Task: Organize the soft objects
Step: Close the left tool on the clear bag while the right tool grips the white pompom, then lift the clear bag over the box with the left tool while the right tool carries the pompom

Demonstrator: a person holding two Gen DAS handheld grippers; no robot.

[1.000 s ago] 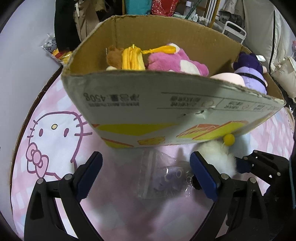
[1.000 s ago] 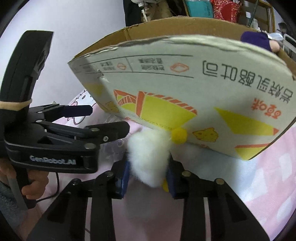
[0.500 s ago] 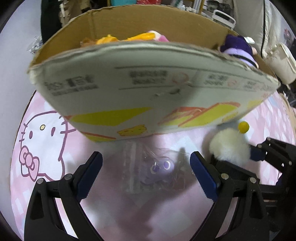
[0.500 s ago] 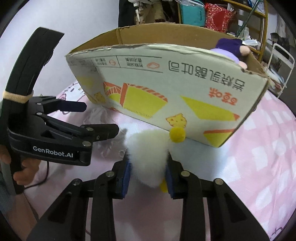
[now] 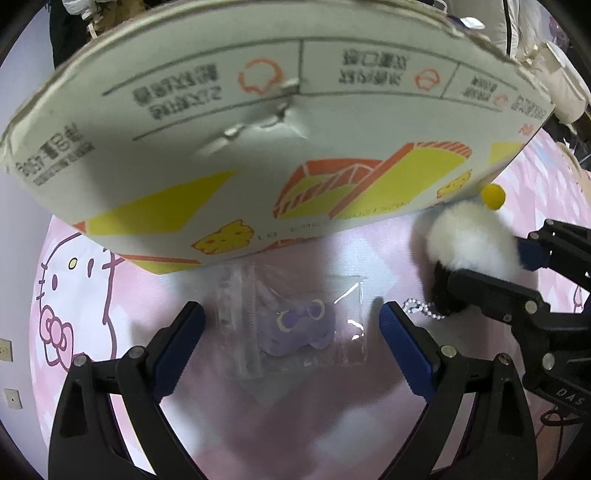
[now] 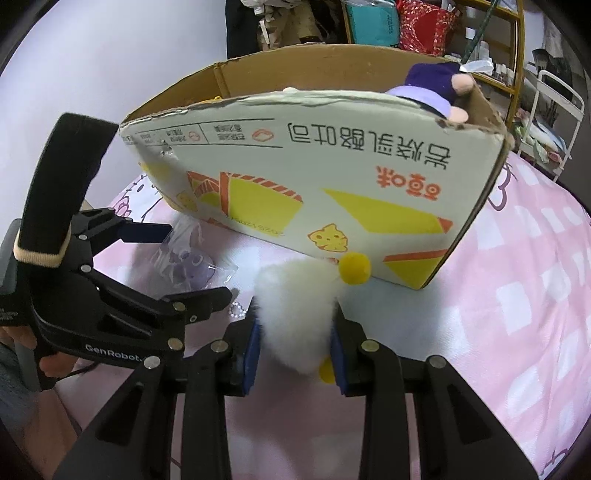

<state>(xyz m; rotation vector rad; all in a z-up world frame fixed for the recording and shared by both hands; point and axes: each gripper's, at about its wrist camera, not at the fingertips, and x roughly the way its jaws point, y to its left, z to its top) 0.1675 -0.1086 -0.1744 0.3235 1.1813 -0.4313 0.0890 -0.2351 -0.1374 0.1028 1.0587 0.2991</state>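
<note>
A small purple plush in a clear plastic bag [image 5: 295,325] lies on the pink bedsheet just in front of the cardboard box [image 5: 280,129]. My left gripper [image 5: 291,343] hangs open over the bag, one finger on each side, not touching it. My right gripper [image 6: 295,347] is shut on a white fluffy plush [image 6: 295,314] with a yellow pom-pom [image 6: 354,267], held near the box's front wall [image 6: 332,192]. The same white plush [image 5: 469,240] shows at the right of the left wrist view. A purple plush [image 6: 436,88] sticks out of the box.
The pink cartoon-cat bedsheet [image 5: 74,295] covers the surface. A bead chain [image 5: 421,308] trails under the white plush. Behind the box stand shelves with bags [image 6: 421,26] and a white rack [image 6: 554,107]. A hand [image 6: 48,365] holds the left gripper's handle.
The left gripper came down and closer over the bagged purple plush, so the box wall now hides the toys inside. The right gripper drew back a little from the box with the white plush.
</note>
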